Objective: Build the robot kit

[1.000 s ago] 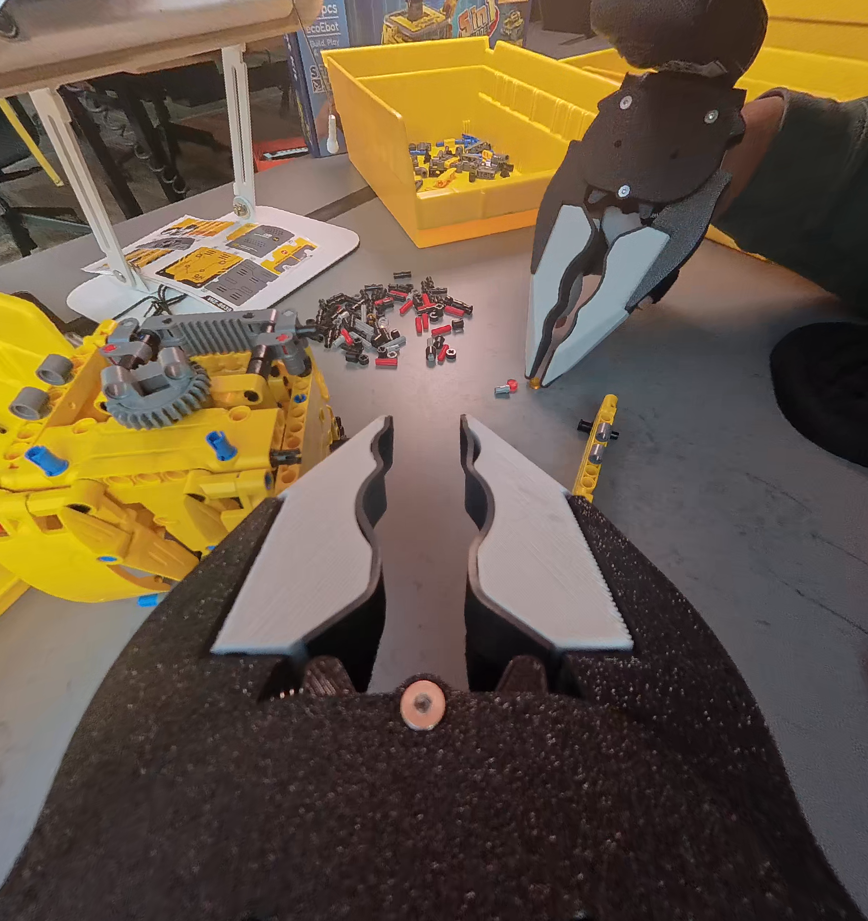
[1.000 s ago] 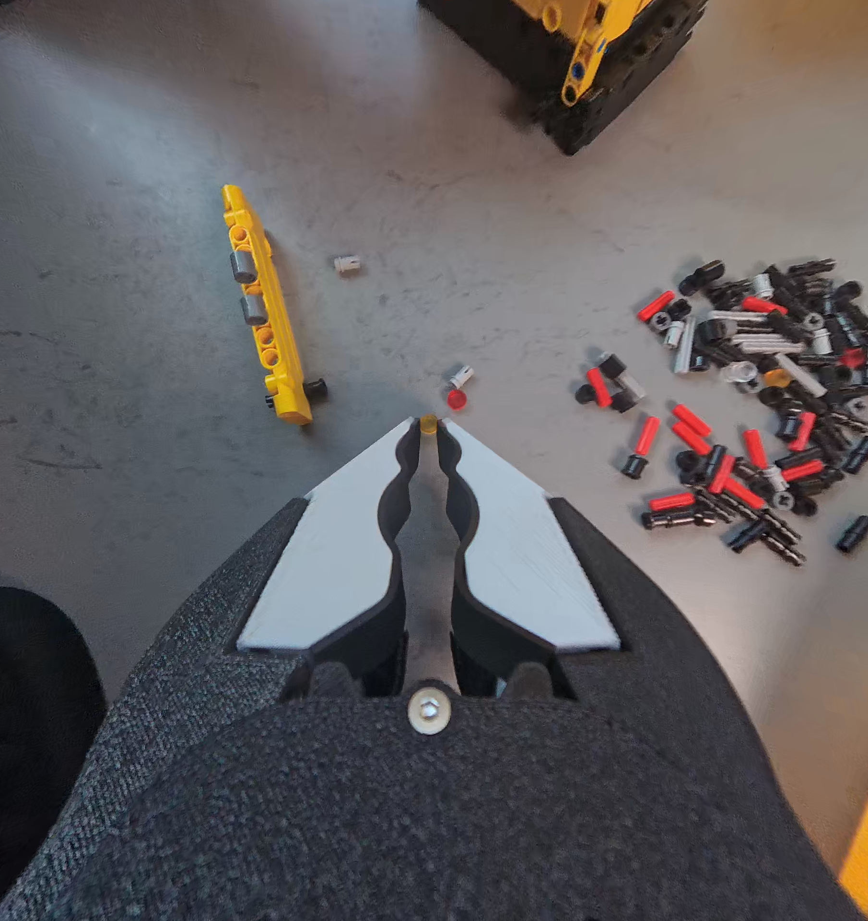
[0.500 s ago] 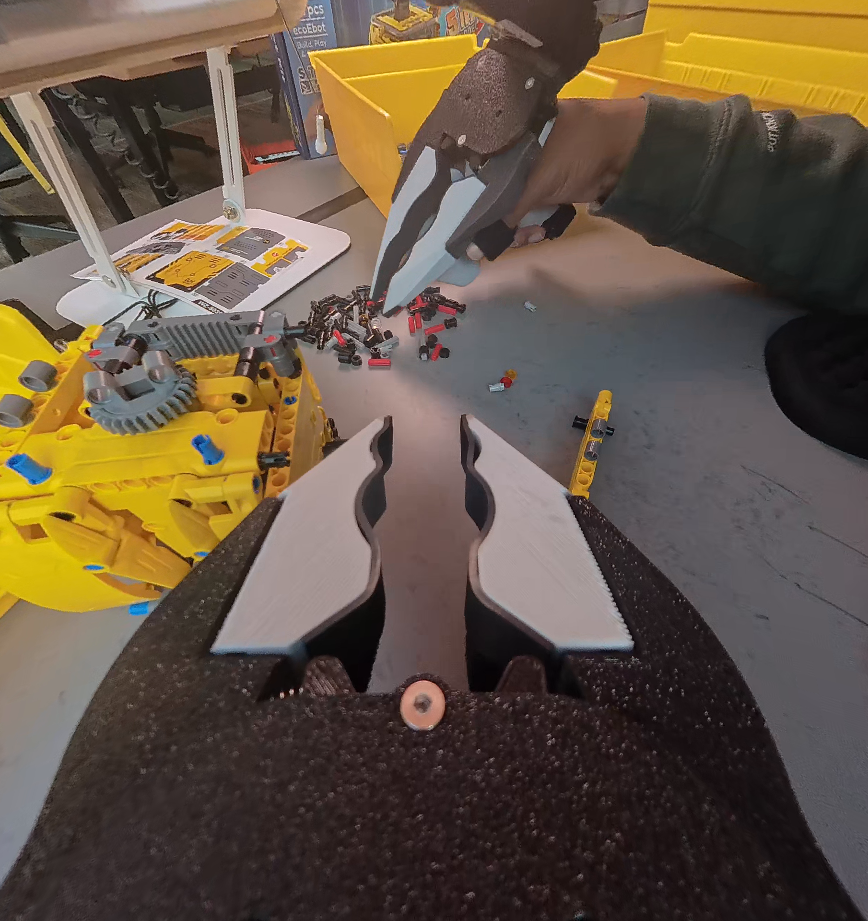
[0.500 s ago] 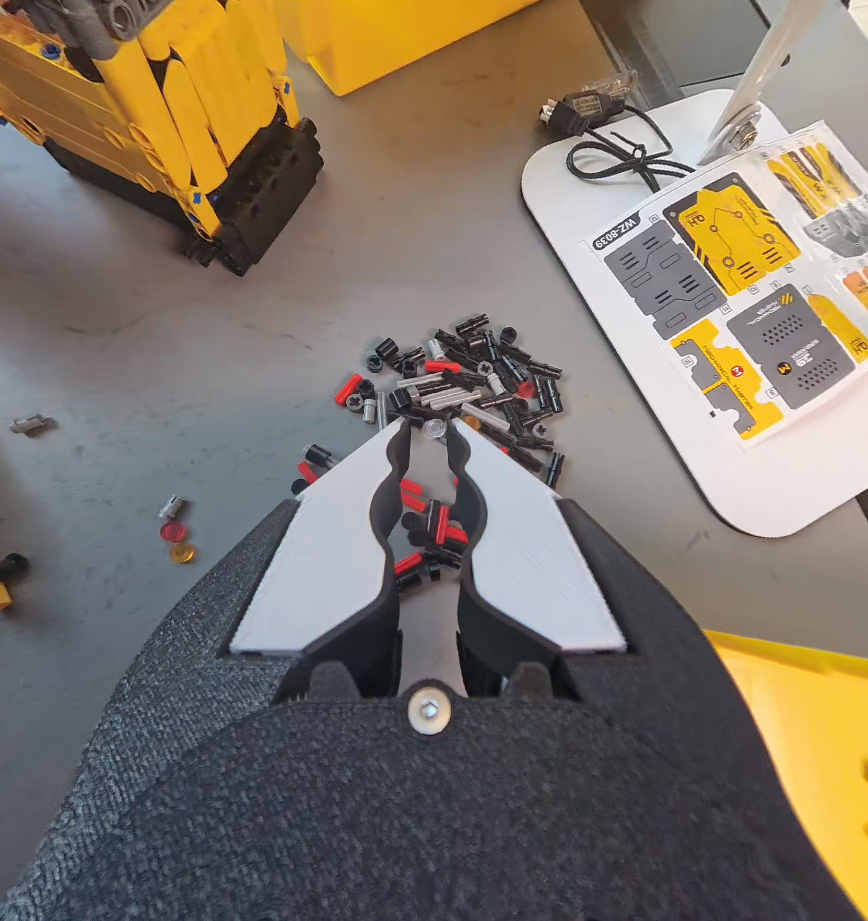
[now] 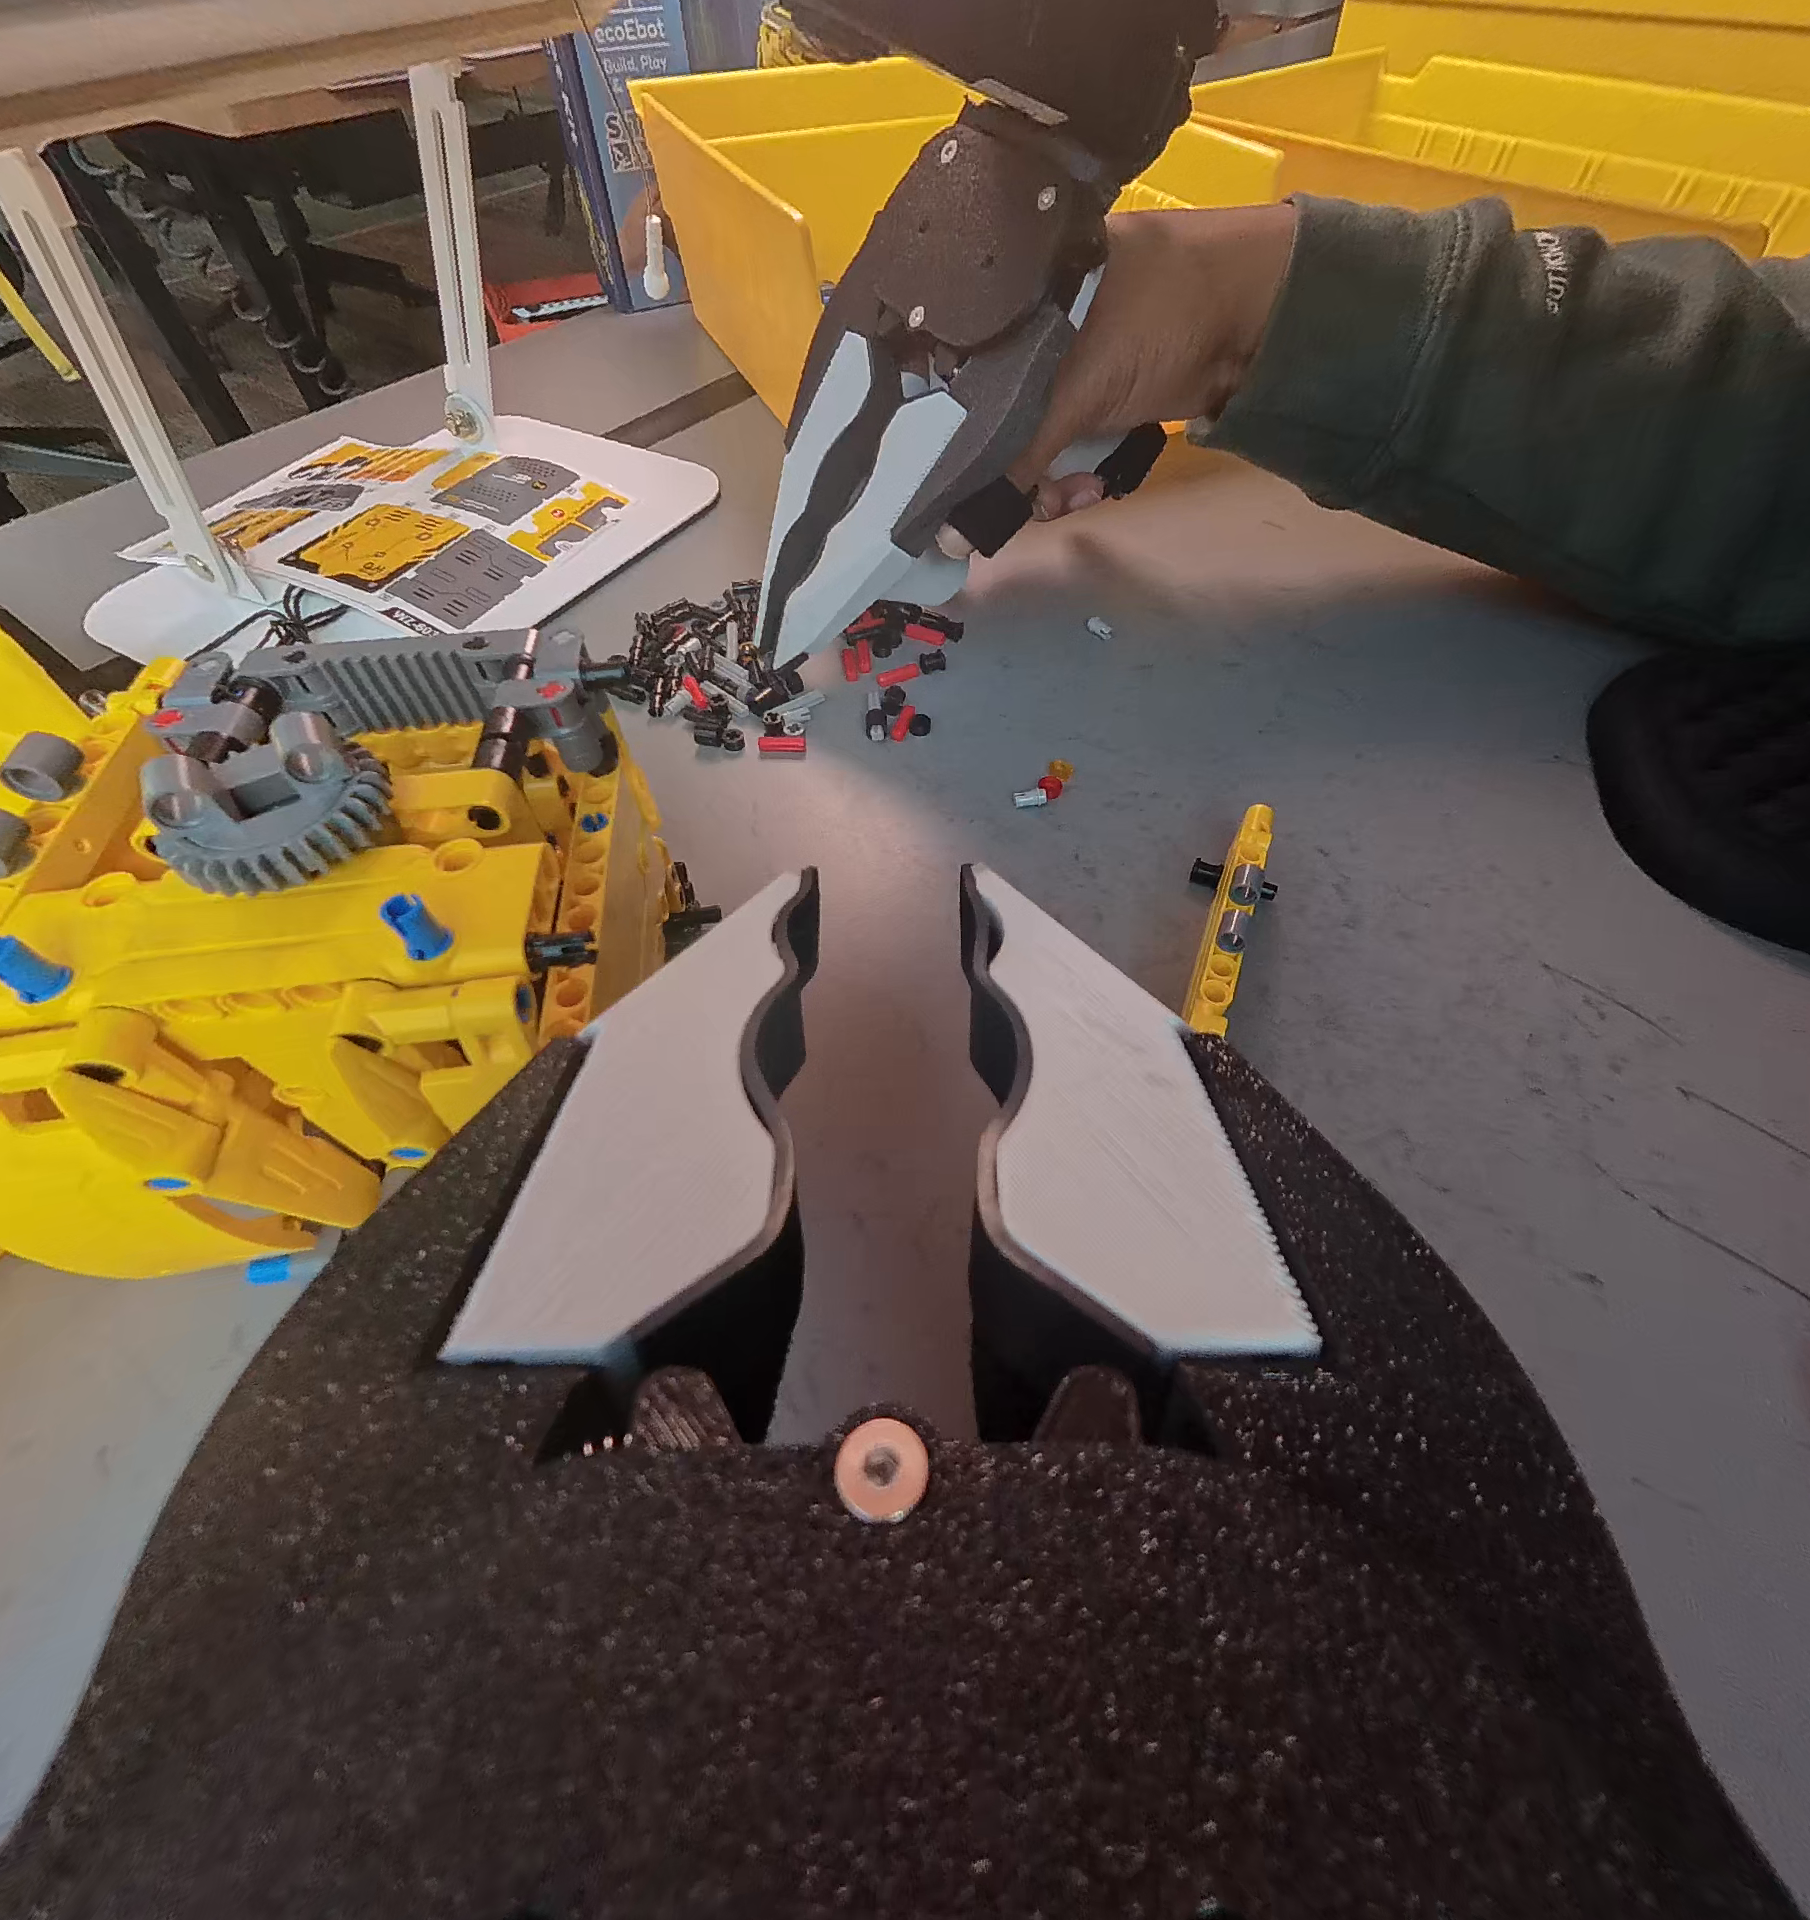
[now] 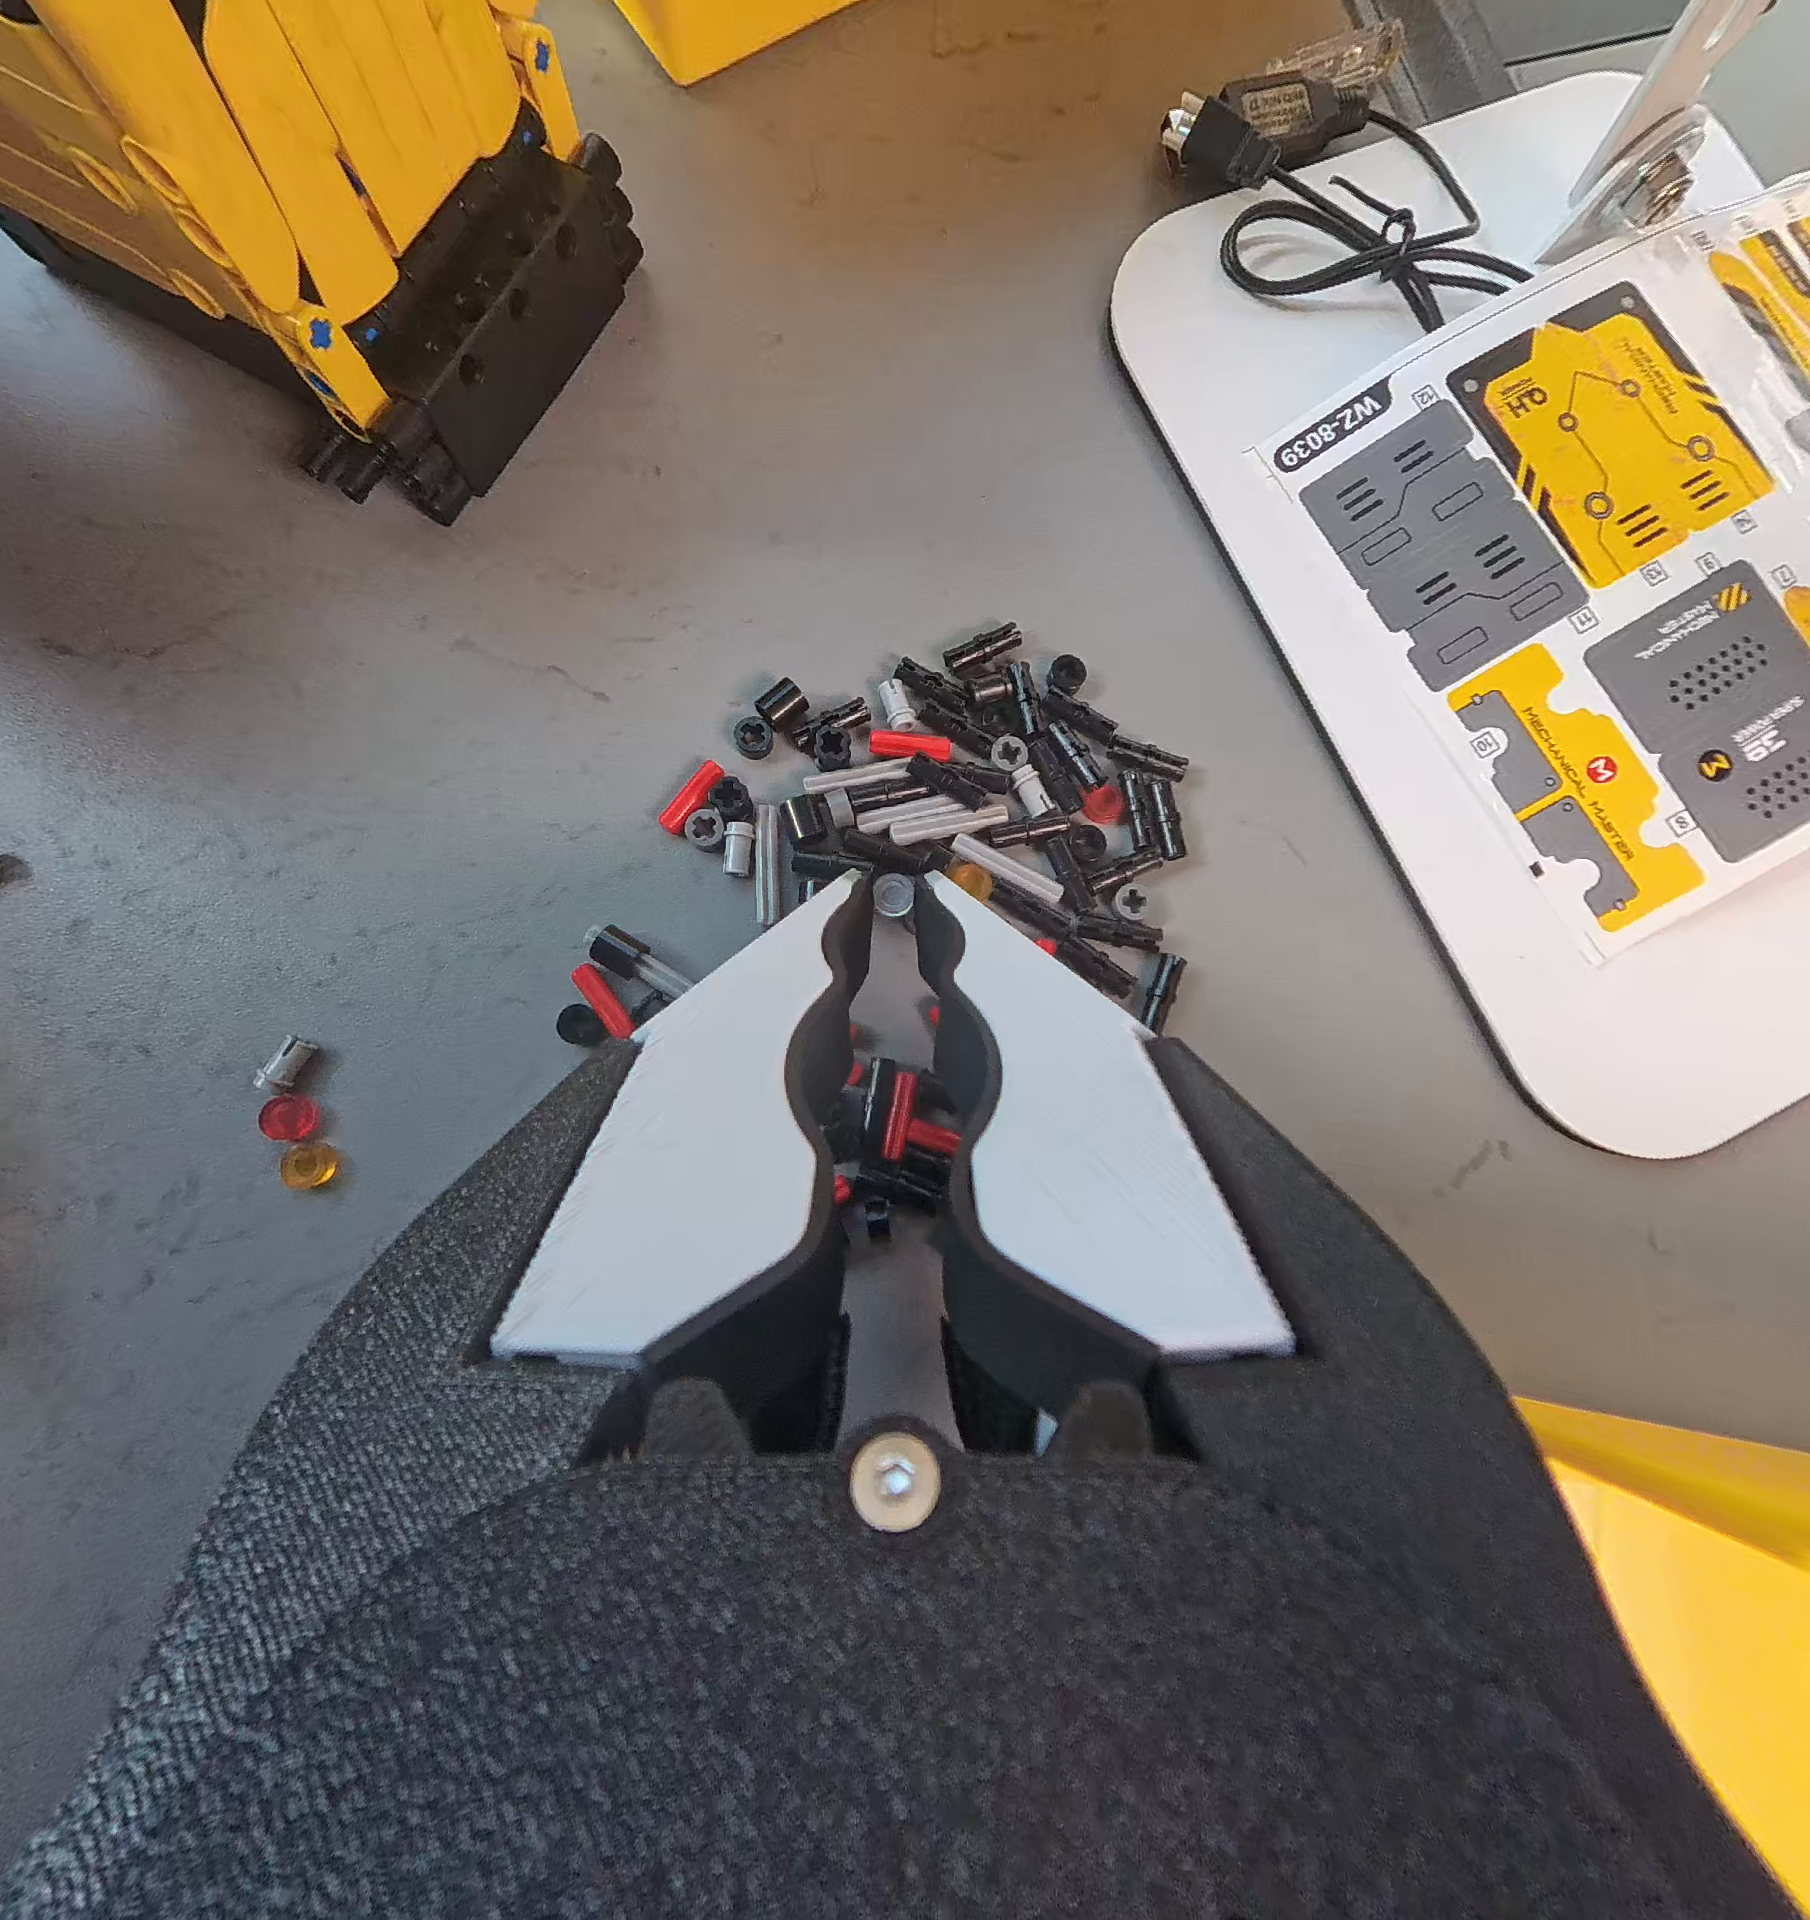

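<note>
The right tool (image 6: 893, 896) pinched a small round grey plastic stud (image 6: 892, 891) flat-face-up over the pile of black, red and grey connector pins (image 6: 984, 790); the left tool (image 5: 885, 896) hung unclenched, empty.

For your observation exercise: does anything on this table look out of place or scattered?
Yes. A few small pieces and a yellow beam lie apart from the main pin pile, where the right claw closes around a grey round piece.
</note>
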The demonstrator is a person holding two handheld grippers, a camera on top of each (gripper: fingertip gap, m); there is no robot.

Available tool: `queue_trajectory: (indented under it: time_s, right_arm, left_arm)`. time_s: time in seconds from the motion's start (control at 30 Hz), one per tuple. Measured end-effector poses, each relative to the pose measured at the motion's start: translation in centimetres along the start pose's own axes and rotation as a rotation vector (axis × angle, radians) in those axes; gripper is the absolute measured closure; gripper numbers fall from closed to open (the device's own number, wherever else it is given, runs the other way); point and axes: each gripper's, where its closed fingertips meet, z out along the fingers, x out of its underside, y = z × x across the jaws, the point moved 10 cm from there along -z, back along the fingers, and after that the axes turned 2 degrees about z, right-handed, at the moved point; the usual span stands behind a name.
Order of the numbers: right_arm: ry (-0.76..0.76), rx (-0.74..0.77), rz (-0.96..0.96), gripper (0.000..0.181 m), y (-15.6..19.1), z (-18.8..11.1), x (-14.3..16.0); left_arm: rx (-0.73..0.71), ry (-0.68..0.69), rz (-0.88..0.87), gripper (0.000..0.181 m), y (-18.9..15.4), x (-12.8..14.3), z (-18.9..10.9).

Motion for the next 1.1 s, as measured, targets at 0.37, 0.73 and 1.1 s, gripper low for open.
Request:
queue_trajectory:
  time_s: [0.37,0.73,1.1]
  right_arm:
    - [-0.089,-0.176,-0.146,0.174,7.5,-5.0,1.8]
    - [0.014,-0.160,-0.148,0.172,9.5,-4.7,4.8]
    - [-0.111,-0.164,-0.180,0.172,10.6,-4.4,2.1]
  left_arm:
    - [0.003,0.000,0.010,0.155,-0.1,-0.1,0.0]
    - [0.014,0.039,0.038,0.155,-0.4,0.3,0.6]
    - [0.121,0.110,0.122,0.161,-1.7,0.7,1.4]
